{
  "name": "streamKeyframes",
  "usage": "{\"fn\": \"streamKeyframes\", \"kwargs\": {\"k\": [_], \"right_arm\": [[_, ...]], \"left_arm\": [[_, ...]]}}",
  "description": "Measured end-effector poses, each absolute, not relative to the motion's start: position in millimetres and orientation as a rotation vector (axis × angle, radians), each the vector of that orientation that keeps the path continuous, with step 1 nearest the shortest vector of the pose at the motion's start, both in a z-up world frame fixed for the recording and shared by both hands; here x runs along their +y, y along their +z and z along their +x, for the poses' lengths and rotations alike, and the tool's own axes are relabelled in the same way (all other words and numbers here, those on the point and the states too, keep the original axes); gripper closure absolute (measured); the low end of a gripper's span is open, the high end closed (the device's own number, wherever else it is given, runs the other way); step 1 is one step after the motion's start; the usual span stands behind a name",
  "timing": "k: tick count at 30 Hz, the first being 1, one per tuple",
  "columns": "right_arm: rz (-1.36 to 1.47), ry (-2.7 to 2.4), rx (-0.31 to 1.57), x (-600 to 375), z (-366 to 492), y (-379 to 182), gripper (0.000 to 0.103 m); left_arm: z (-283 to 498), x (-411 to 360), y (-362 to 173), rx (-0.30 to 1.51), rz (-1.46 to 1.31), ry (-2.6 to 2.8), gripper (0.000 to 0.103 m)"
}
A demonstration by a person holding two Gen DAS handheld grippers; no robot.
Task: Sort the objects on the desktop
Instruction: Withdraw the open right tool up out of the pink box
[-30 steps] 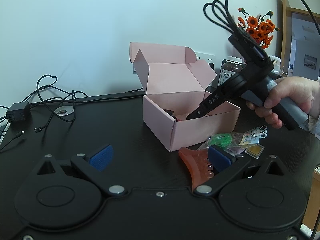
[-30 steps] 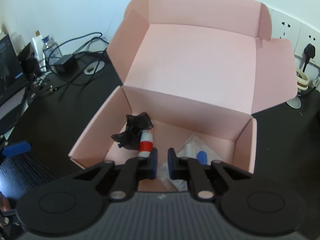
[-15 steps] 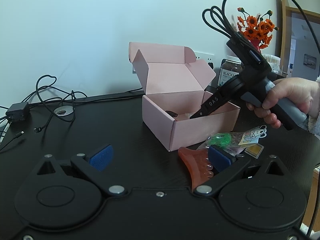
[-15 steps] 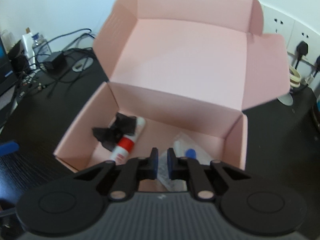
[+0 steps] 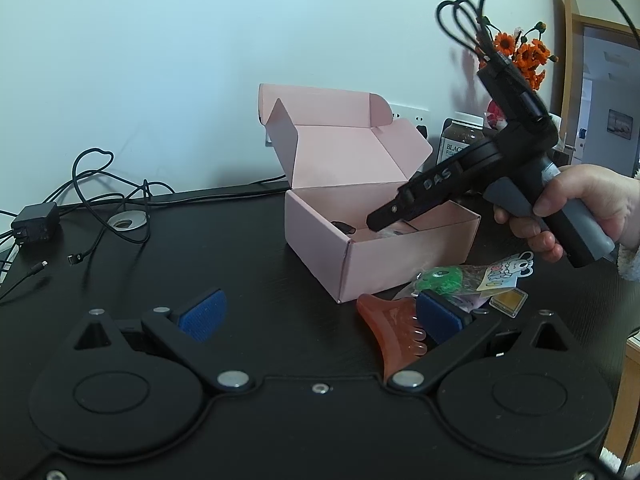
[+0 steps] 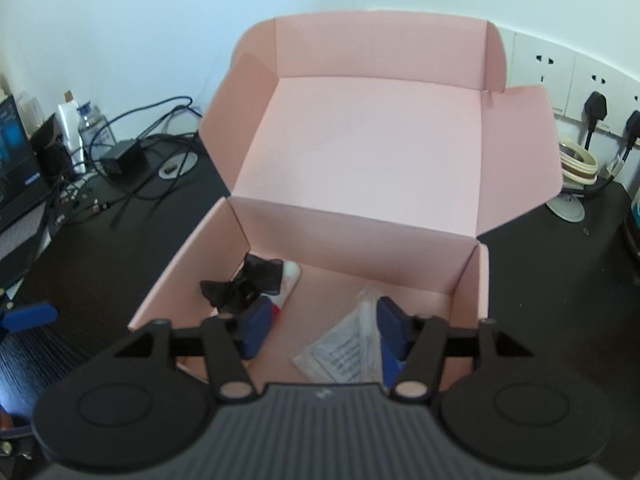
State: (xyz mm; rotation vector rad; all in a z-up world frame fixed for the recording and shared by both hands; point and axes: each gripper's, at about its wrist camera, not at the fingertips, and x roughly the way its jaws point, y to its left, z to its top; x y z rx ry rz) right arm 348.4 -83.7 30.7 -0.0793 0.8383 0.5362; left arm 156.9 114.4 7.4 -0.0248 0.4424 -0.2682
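pink box (image 6: pixel 360 168) – lid up, black bow (image 6: pixel 244 286) inside

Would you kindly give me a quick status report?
Right hand-held gripper open over pink box. Packet lies inside. Left hand-held gripper open, empty. Nothing obstructing.

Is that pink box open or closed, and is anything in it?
Open. The pink box has its lid standing up behind it, and inside lie a black bow and a clear packet.
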Motion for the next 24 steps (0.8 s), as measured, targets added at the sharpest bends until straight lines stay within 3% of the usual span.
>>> {"fn": "streamKeyframes", "kwargs": {"k": [5, 8, 24], "right_arm": [[0.004, 0.566, 0.791, -96, 342, 44, 0.005], [0.040, 0.574, 0.768, -105, 336, 50, 0.001], [-0.007, 0.400, 0.678, -146, 294, 60, 0.001]], "left_arm": [[157, 115, 7, 0.443, -0.028, -0.268, 0.000], [157, 115, 8, 0.443, -0.027, -0.269, 0.000], [157, 114, 8, 0.438, -0.021, -0.263, 0.000]]}}
